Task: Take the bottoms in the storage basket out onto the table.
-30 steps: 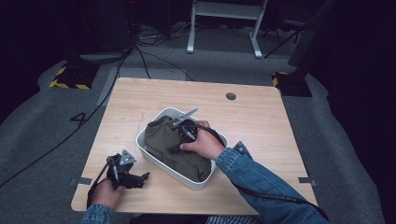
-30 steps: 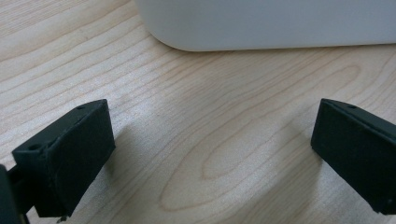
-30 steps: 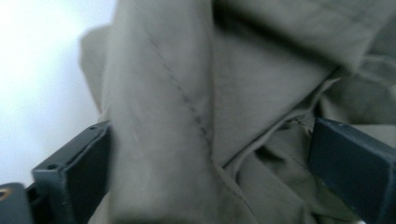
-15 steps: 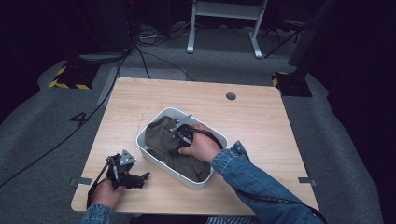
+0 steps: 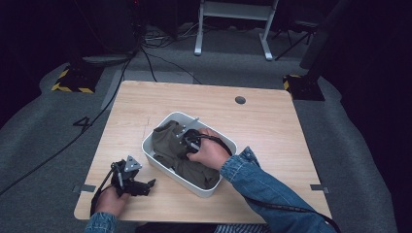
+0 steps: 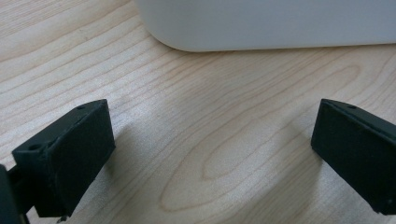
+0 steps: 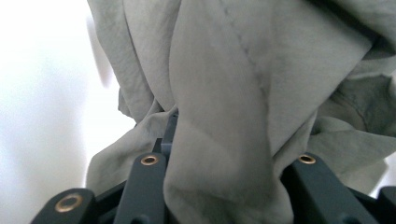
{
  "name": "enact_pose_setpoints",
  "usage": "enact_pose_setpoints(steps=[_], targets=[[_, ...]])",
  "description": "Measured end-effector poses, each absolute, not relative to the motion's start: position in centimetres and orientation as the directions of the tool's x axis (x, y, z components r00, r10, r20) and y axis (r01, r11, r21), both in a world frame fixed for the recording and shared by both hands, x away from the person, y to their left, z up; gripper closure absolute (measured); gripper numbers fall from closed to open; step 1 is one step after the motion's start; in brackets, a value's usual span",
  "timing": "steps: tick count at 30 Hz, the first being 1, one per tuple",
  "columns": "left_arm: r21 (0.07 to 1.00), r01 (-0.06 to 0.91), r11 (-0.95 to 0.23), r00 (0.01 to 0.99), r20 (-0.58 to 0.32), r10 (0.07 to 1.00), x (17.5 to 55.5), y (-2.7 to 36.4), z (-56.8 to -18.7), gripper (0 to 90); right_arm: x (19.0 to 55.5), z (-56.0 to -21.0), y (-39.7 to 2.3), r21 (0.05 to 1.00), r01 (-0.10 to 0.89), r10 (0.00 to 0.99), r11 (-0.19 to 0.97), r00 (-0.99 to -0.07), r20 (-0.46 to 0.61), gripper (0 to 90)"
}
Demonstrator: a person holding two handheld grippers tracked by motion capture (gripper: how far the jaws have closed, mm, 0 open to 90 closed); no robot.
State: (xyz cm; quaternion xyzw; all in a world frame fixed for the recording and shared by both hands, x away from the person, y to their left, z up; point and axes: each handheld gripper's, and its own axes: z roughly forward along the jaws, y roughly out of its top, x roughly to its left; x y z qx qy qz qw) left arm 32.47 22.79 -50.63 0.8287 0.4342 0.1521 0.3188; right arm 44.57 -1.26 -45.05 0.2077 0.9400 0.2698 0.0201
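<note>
Right gripper (image 5: 187,138) jaws just closed, clenched on olive cloth (image 7: 224,116) bunched between them (inside white bin (image 5: 160,162)); lift-out pending. Left gripper (image 5: 141,187) jaws released, idle on counter (image 6: 210,140).

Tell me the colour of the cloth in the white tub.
Dark olive green cloth, plain, no pattern; clearest in the high view, paler grey-green in the right gripper view.

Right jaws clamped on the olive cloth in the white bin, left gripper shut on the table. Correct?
Not quite: the left gripper is open, jaws wide apart over bare table, per the left gripper view. The right gripper is indeed clamped on the olive cloth in the white bin.
</note>
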Motion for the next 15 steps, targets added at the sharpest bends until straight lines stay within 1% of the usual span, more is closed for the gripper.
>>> enact_pose_setpoints(steps=[3, 8, 15], targets=[[0.660, 0.622, -0.420, 0.577, -0.025, 0.816, 32.5, 22.8, -50.6, 0.0, 44.2, -44.2, -1.4, 0.536, 0.360, 0.390, 0.764, -0.919, 0.060, 64.5], [0.660, 0.623, -0.419, 0.577, -0.026, 0.816, 32.5, 22.8, -50.6, 0.0, 43.9, -42.1, -2.0, 0.585, 0.339, 0.372, 0.737, -0.926, 0.067, 64.6], [0.660, 0.622, -0.420, 0.577, -0.024, 0.816, 32.5, 22.8, -50.6, 0.0, 43.8, -39.2, -3.2, 0.651, 0.335, 0.371, 0.681, -0.925, 0.089, 64.6]])
